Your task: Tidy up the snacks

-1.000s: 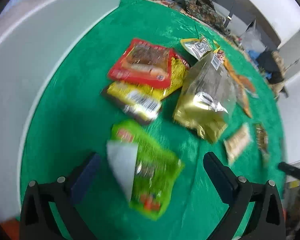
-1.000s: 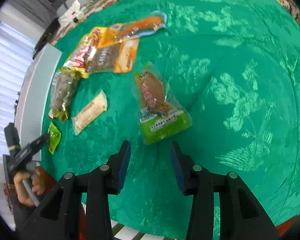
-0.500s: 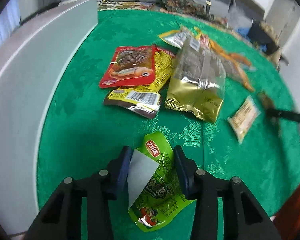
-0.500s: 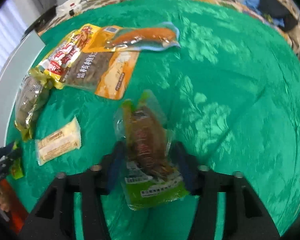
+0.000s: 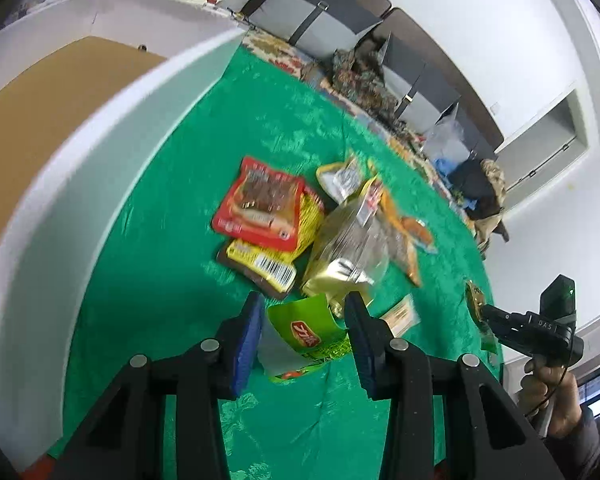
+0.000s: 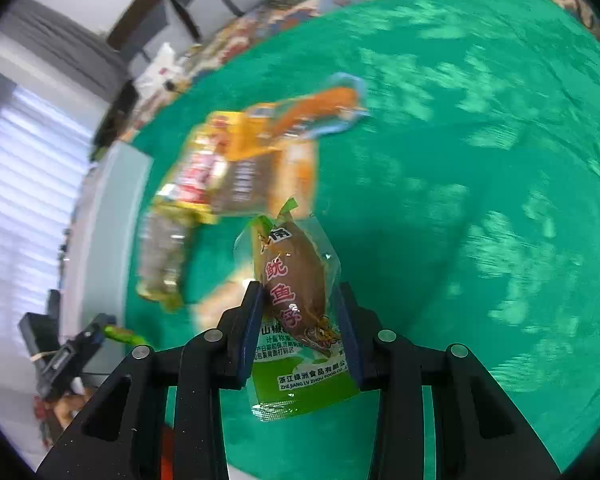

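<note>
Both grippers grasp packets: the left gripper (image 5: 305,330) a bright green crinkly snack bag (image 5: 309,330), the right gripper (image 6: 298,322) a clear green-bottomed squid pouch (image 6: 296,300). Carry each level, grip firm, clear of the pile.

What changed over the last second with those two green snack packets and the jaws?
Both were taken hold of. The left gripper, wide open a second ago, closed on the bright green packet and lifted it. The right gripper moved forward, closed on the squid snack packet and raised it off the green cloth. The red packet and gold bag stayed in their pile.
</note>
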